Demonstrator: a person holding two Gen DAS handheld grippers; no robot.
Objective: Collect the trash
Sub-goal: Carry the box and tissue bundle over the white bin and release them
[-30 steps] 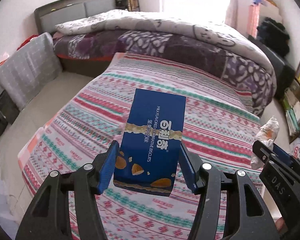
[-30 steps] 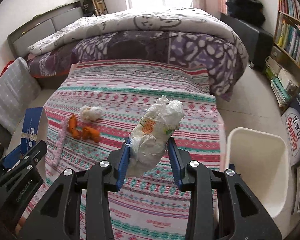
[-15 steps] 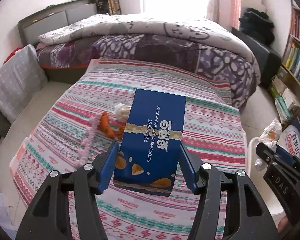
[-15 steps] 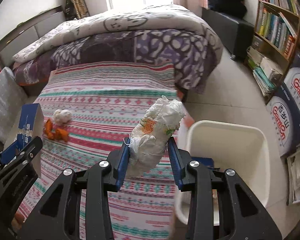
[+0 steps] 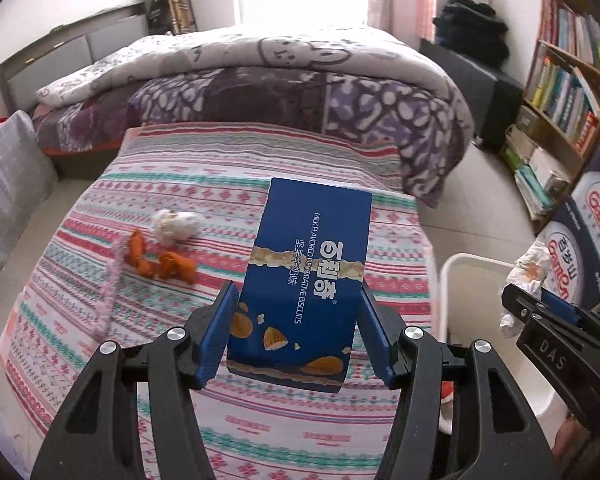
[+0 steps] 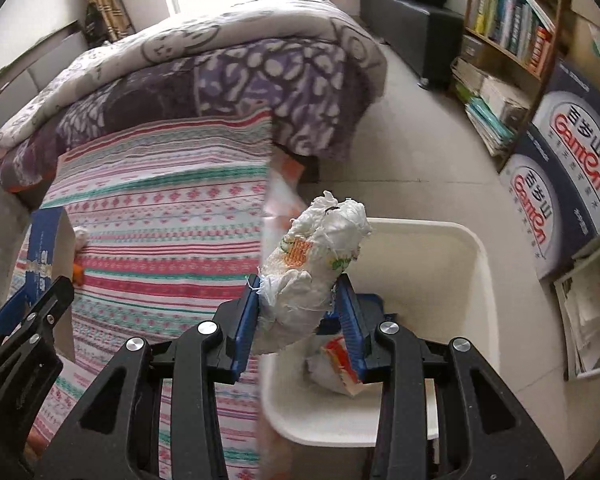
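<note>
— From the left wrist view, what's the left gripper got?

— A blue biscuit box. The blue pads pinch its lower end from both sides, and the rest of the box sticks out forward past the fingertips, held above the striped bedspread.

— Anything lying on the bed?

— Left of the box there's a white crumpled wad, with orange peel pieces just beside it and a pink cord running down next to them. At the right edge you can see the right gripper with its white wrapper, over the rim of the white bin.

— And from the right wrist view?

— The right gripper is clamped on a crumpled white wrapper with orange and green print. Its lower part sits between the jaws; the top bulges up and forward beyond them. It hangs right at the near left rim of the white bin, which stands on the floor just beside the bed.

— Bin got anything in it?

— Yes, a red-and-white packet and something blue, mostly hidden behind the fingers. Far left, the left gripper shows with the blue box edge-on.
</note>
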